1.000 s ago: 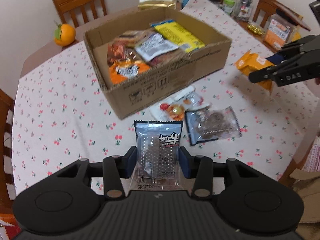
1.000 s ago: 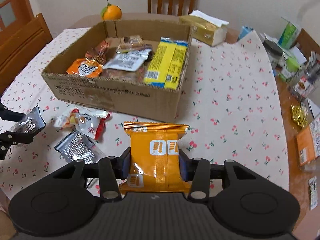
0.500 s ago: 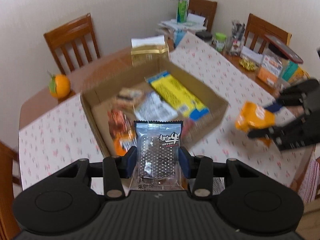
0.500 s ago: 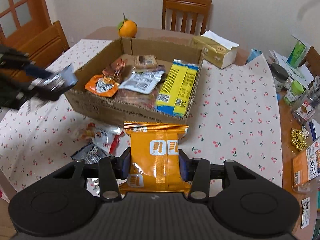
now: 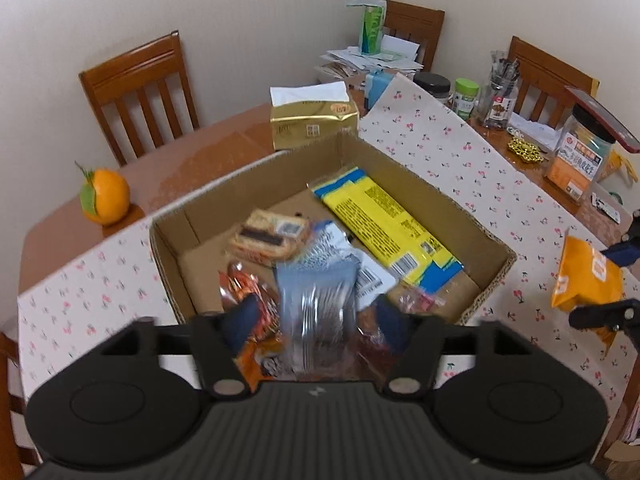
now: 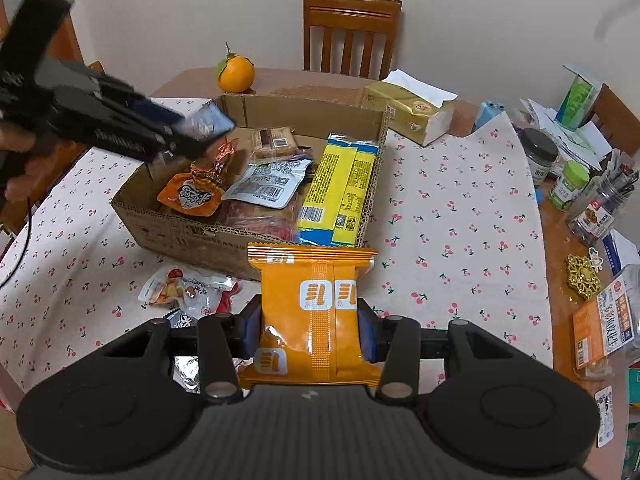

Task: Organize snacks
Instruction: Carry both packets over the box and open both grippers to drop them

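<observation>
The left gripper (image 5: pixel 314 320) hangs over the open brown cardboard box (image 5: pixel 492 254), its jaws opening; the clear blue-topped snack packet (image 5: pixel 316 312) between them is smeared by motion, and its contact with the blue pads cannot be made out. The right gripper (image 6: pixel 310 330) clamps a glossy orange foil packet (image 6: pixel 312 312) above the table's near edge, in front of the box. Behind it, two loose packets (image 6: pixel 188 294) lie partly hidden on the cherry-print tablecloth (image 6: pixel 452 216).

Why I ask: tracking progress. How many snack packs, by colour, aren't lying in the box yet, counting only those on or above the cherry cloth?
Orange pack: 1
Blue-silver pack: 1
Clear candy pack: 1
Dark pack: 1
Total: 4
</observation>
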Tool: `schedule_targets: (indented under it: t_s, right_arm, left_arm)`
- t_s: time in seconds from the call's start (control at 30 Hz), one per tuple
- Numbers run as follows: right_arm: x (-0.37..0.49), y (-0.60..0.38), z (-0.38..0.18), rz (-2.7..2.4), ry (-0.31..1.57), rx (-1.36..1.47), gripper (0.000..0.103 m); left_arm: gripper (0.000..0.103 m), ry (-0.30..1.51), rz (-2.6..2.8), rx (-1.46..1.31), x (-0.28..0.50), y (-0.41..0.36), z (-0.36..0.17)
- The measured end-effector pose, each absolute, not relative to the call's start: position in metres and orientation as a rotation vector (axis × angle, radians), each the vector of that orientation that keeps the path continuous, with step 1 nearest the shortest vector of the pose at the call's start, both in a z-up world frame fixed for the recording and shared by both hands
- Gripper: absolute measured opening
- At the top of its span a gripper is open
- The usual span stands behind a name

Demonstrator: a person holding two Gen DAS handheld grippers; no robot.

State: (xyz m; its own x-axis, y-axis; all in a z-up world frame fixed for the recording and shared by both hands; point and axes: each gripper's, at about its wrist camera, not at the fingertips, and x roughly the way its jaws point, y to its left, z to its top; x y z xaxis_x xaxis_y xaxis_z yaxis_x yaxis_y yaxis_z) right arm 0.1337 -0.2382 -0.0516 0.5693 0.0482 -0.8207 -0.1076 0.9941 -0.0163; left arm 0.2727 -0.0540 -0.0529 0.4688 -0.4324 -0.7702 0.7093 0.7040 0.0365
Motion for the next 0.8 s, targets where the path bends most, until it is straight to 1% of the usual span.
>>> schedule_targets:
  t_s: [0.1, 0.17, 0.27, 0.43, 0.5, 0.8]
  right_arm:
    - [0.138, -0.237, -0.049, 0.094, 0.962, -0.077, 0.051]
    - [0.143, -0.235, -0.047, 0.102, 0.962, -0.086, 0.051]
    - [0.152, -0.231, -0.043, 0.113, 0.955, -0.099, 0.051]
    - [0.174, -0.221, -0.034, 0.143, 0.938, -0.126, 0.051]
    - [0.185, -0.215, -0.031, 0.160, 0.928, -0.140, 0.051]
    - [0.262, -0.183, -0.022, 0.258, 0.879, -0.143, 0.051]
  left_arm:
    - [0.084, 0.795, -0.698, 0.372, 0.262, -0.046, -0.054]
    - [0.085, 0.786, -0.679, 0.366, 0.255, -0.039, -0.052]
    - [0.089, 0.780, -0.652, 0.332, 0.243, -0.026, -0.048]
    - [0.091, 0.764, -0.566, 0.296, 0.227, -0.006, -0.044]
    - [0.093, 0.757, -0.524, 0.274, 0.223, 0.002, -0.043]
    - [0.094, 0.781, -0.429, 0.213, 0.217, 0.030, -0.052]
